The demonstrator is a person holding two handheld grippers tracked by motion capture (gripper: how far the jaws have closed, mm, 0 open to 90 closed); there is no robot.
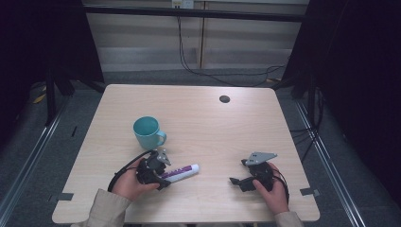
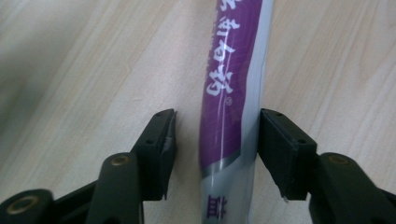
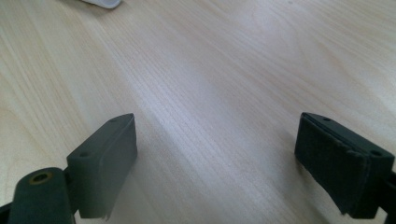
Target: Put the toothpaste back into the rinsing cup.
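Your left gripper straddles the purple tube lying at lower centre of the table, jaws spread either side, one possibly just touching, seemingly lined up for a pinch. Your right gripper idles wide apart over bare wood at lower right, clear of the teal mug.

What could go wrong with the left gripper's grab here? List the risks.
The purple toothpaste tube sits off-centre between the left gripper's open jaws, touching one with a gap at the other, so closing may push it sideways. The teal mug stands close behind; a lift could bump it.
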